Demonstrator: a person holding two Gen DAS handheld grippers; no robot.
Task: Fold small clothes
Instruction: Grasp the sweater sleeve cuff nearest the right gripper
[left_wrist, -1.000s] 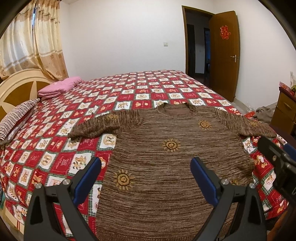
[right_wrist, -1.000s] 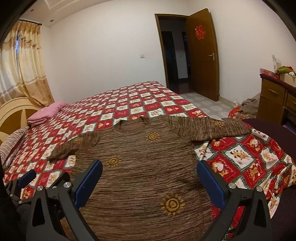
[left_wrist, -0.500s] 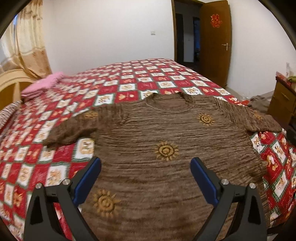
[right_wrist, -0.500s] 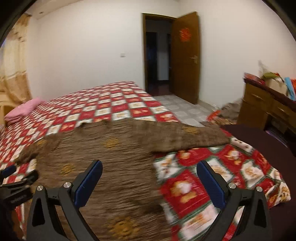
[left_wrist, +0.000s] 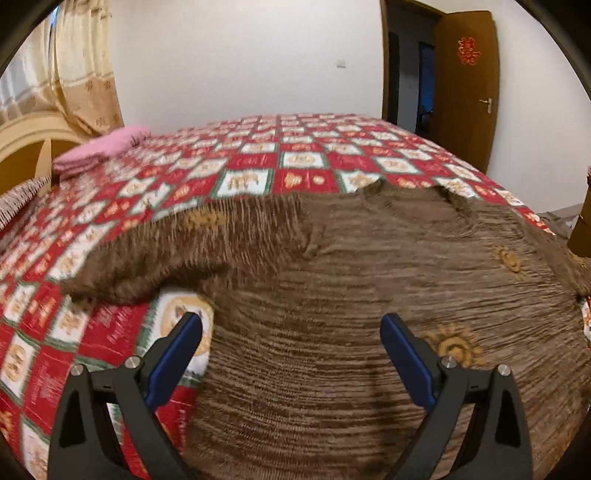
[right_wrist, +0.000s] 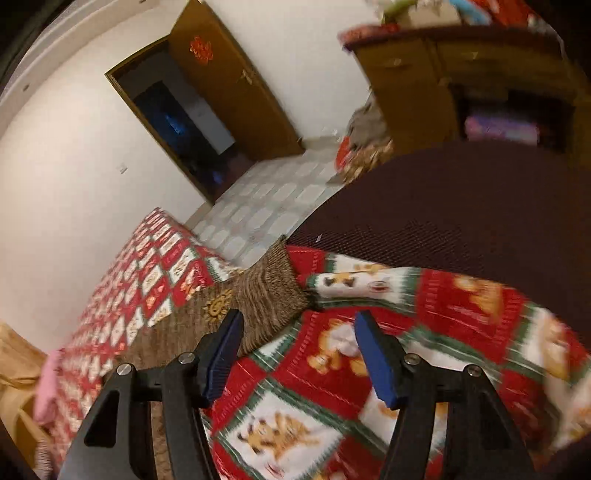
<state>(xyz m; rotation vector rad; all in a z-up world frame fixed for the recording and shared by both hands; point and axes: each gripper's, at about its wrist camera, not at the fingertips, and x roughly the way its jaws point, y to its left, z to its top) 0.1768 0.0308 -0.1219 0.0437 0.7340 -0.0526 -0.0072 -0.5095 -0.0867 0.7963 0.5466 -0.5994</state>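
Sweater (left_wrist: 369, 280) handling starts at the jaws. The left gripper (left_wrist: 291, 343) stands wide open with nothing in it, poised over the body of the knit near its left side edge, one blue pad over the quilt (left_wrist: 258, 162), the other over the wool. The right gripper (right_wrist: 297, 341) is rolled to one side and its jaws are closing; only quilt shows between them, and the cuff (right_wrist: 271, 291) of the right sleeve lies just beyond the left pad, not yet pinched.

The sweater lies flat, front up, on the bed, sleeves spread outward, neck toward the far side.

Judged properties: a thick, soft, limp knit, light enough for one gripper, rough enough that it should not slip from rubber pads, and not fragile. It will stretch and sag where lifted, and may drag the quilt with it.

Recommended holds: the ribbed cuff for folding a sleeve inward; the shoulder seam and hem corner for folding a side panel. Pinch a single layer of wool only, clear of the quilt beneath.
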